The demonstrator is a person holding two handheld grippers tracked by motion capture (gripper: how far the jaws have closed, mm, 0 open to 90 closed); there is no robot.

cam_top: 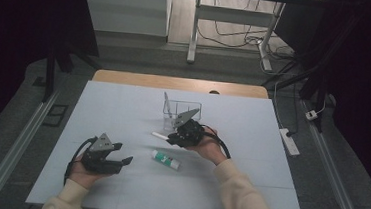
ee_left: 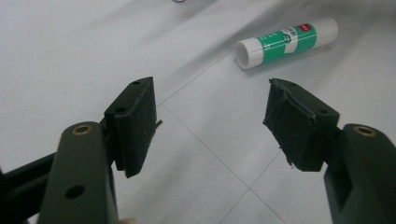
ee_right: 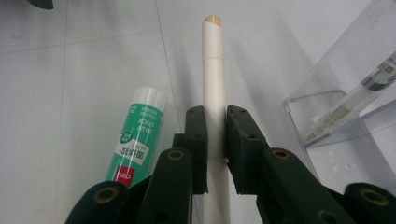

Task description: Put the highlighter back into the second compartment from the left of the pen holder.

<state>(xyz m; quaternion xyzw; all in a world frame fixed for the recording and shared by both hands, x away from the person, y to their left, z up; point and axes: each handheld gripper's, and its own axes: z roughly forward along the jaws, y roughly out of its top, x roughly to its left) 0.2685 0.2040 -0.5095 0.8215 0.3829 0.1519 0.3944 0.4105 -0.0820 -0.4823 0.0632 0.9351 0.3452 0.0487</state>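
The right gripper (ee_right: 215, 154) is closed on a slim white pen with a tan end (ee_right: 214, 70); both black pads press the barrel from 2 sides, approx. at its lower half, and the long part of the pen sticks out ahead of the jaws, w/ the tan tip farthest away. In the high view this right gripper (cam_top: 174, 140) is above the middle of the white table (cam_top: 123, 109), and the pen (cam_top: 160, 136) points out of it to the left side, nearly level; whether the pen touches the table I cannot tell.

A green-and-white glue stick with white cap (ee_right: 137, 135) lies flat on the table just beside the pen — on the left of it in the right gripper view, not touching; in the high view it (cam_top: 165, 159) is in front of the right gripper, towards the person.

A clear plastic box holder (cam_top: 182, 113) stands just behind the right gripper, w/ a pen-like thing leaning inside it.

The left gripper (ee_left: 210, 123) has its jaws wide apart, nothing between them — the glue stick (ee_left: 286, 43) lies further ahead of it, well apart; in the high view this gripper (cam_top: 123, 152) is low at the left part of the table.
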